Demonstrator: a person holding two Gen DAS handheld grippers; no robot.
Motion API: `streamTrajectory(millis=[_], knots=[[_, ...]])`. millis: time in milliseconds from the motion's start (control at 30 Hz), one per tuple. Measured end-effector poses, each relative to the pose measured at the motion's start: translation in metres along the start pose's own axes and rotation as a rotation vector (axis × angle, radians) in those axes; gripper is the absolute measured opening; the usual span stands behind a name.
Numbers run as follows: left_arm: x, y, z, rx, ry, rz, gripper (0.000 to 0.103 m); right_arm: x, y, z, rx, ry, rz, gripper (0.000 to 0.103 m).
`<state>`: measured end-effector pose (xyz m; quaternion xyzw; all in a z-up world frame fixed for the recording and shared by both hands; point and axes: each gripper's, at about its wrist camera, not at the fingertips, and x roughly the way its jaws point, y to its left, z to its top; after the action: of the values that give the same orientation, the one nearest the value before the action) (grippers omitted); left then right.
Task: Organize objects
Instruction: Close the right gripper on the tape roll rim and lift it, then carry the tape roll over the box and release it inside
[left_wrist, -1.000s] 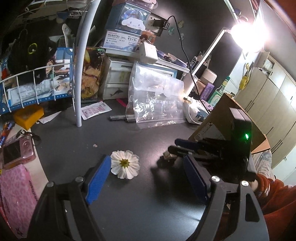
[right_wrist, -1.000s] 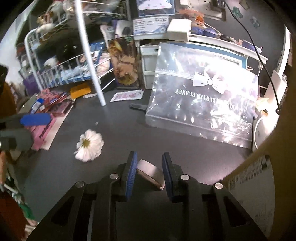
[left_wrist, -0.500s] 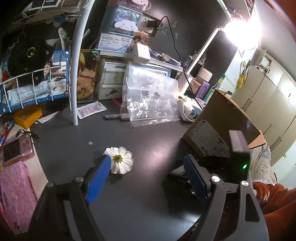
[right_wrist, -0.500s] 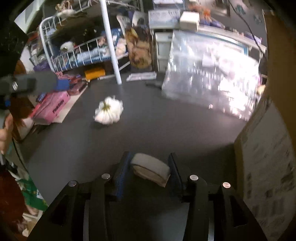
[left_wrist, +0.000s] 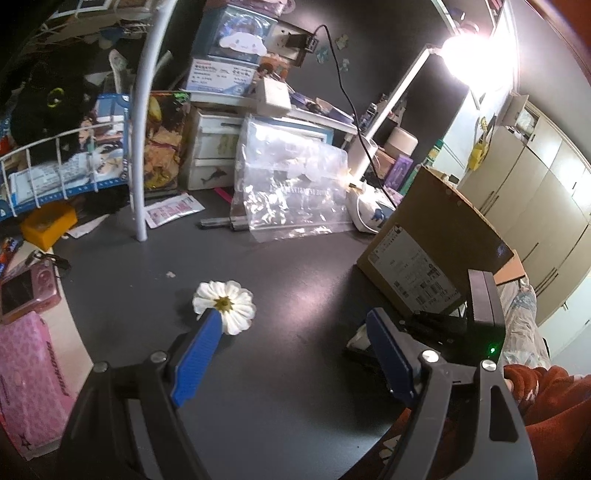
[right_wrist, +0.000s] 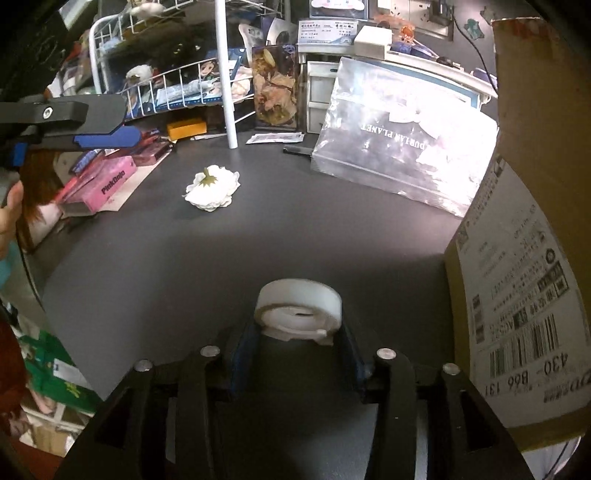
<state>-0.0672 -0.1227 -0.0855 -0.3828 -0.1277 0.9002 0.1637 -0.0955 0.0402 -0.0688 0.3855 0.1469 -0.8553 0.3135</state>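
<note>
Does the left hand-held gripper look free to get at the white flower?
Probably yes: the left hand-held gripper stands open just short of the white flower, with only bare dark tabletop around it.

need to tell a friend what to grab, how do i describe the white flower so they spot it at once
Start at the dark desk, in the open middle between the white pole and the cardboard box. The flower lies there alone: a stemless white bloom with a yellow centre, the only soft, petalled thing on bare desk.
</note>
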Motion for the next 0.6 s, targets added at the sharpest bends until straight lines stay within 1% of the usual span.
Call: streamTrajectory(millis=[100, 167, 267, 367, 400, 467, 500, 533, 567, 600], knots=[[0.009, -0.008, -0.004, 0.010, 0.032, -0.034, 0.078, -0.002, 0.002, -0.001, -0.004, -0.017, 0.003, 0.036], [0.015, -0.016, -0.007, 0.024, 0.059, -0.088, 0.078, -0.006, 0.005, 0.003, -0.015, -0.037, 0.024, 0.036], [0.018, -0.030, -0.007, 0.047, 0.077, -0.156, 0.078, -0.017, 0.011, 0.016, -0.039, -0.075, 0.097, 0.036], [0.014, -0.034, -0.002, 0.052, 0.074, -0.164, 0.078, -0.030, 0.020, 0.036, -0.071, -0.111, 0.171, 0.036], [0.011, -0.035, 0.000, 0.051, 0.069, -0.163, 0.076, -0.036, 0.025, 0.043, -0.089, -0.127, 0.191, 0.036], [0.003, -0.036, 0.005, 0.050, 0.057, -0.173, 0.067, -0.047, 0.032, 0.053, -0.128, -0.152, 0.207, 0.036], [-0.002, -0.039, 0.008, 0.055, 0.049, -0.177, 0.061, -0.053, 0.036, 0.059, -0.153, -0.167, 0.211, 0.036], [-0.006, -0.040, 0.010, 0.060, 0.042, -0.174, 0.055, -0.057, 0.038, 0.062, -0.170, -0.176, 0.216, 0.036], [-0.010, -0.042, 0.013, 0.068, 0.033, -0.168, 0.051, -0.063, 0.040, 0.066, -0.188, -0.185, 0.222, 0.036], [-0.013, -0.044, 0.017, 0.075, 0.026, -0.164, 0.040, -0.066, 0.042, 0.070, -0.200, -0.191, 0.228, 0.036]])
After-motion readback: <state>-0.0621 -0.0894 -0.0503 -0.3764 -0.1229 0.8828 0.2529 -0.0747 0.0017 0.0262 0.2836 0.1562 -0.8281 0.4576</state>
